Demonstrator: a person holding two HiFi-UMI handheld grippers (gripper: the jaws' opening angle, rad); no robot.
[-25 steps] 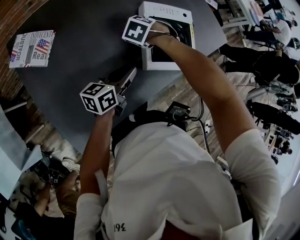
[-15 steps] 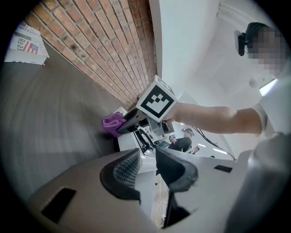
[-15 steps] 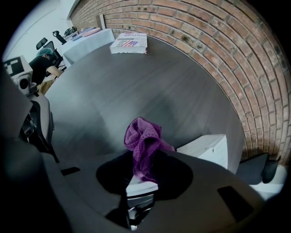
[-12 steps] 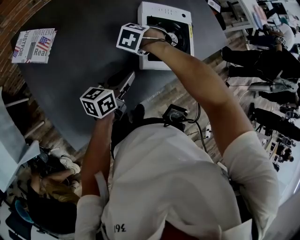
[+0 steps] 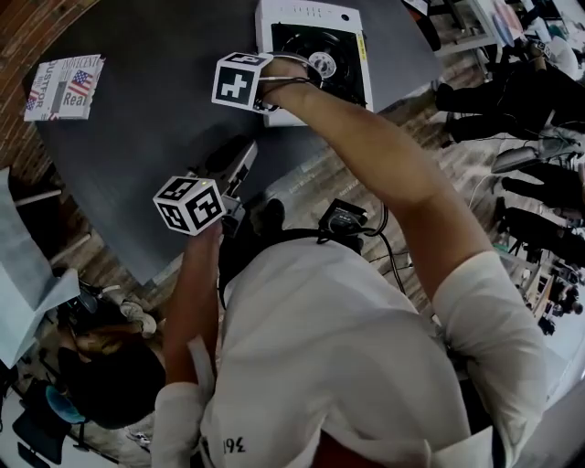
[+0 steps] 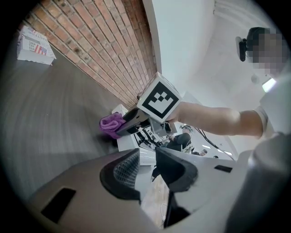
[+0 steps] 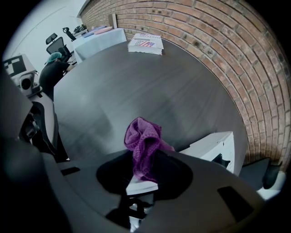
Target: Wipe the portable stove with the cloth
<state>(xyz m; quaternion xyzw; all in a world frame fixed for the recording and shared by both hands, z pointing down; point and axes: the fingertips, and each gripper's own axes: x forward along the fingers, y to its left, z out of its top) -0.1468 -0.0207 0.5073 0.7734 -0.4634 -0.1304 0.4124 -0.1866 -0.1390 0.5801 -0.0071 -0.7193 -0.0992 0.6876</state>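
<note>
Left gripper [image 6: 145, 166], lower centre of its own view: jaws a narrow gap apart, nothing between them, held at the near edge of the dark grey round table [image 5: 137, 119].

Right gripper [image 7: 144, 169]: jaws clamped on the bunched purple knit cloth [image 7: 144, 139], at the left edge of the white square portable stove [image 5: 274, 23], top centre of the head view. Cloth-to-stove contact unclear.

Stack of printed magazines [image 5: 62, 88]: upper left.
</note>
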